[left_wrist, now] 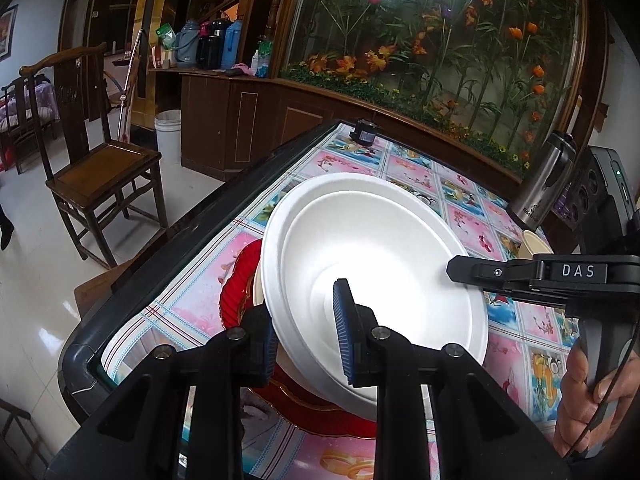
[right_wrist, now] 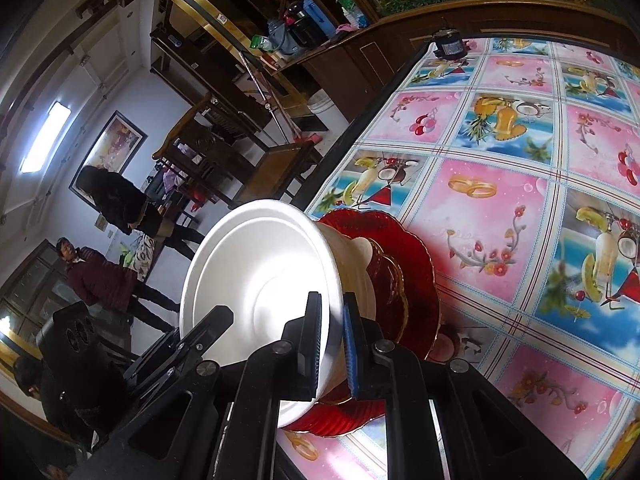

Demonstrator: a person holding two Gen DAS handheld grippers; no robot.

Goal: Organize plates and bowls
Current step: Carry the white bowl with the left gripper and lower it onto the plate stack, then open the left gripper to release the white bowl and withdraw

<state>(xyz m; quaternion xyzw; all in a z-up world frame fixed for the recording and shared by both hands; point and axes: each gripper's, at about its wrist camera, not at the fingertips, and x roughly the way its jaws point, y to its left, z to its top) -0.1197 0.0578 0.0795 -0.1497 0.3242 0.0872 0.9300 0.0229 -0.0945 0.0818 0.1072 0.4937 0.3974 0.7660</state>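
Note:
A white foam bowl (left_wrist: 372,248) sits on top of other white bowls stacked on red scalloped plates (left_wrist: 236,280) near the table's left edge. My left gripper (left_wrist: 306,332) straddles the bowl's near rim, one pad inside, one outside, with a gap to the rim. My right gripper (left_wrist: 460,270) comes in from the right at the bowl's far rim. In the right wrist view my right gripper (right_wrist: 332,344) is shut on the rim of the white bowl (right_wrist: 260,280), with the red plates (right_wrist: 404,280) beneath. The left gripper's fingers (right_wrist: 200,340) show at lower left.
The table has a pink and blue picture cloth (right_wrist: 520,160) and a dark raised edge (left_wrist: 160,240). A steel flask (left_wrist: 548,184) and a paper cup (left_wrist: 534,244) stand at the right. A small black object (left_wrist: 362,134) sits at the far edge. A wooden chair (left_wrist: 92,168) stands left.

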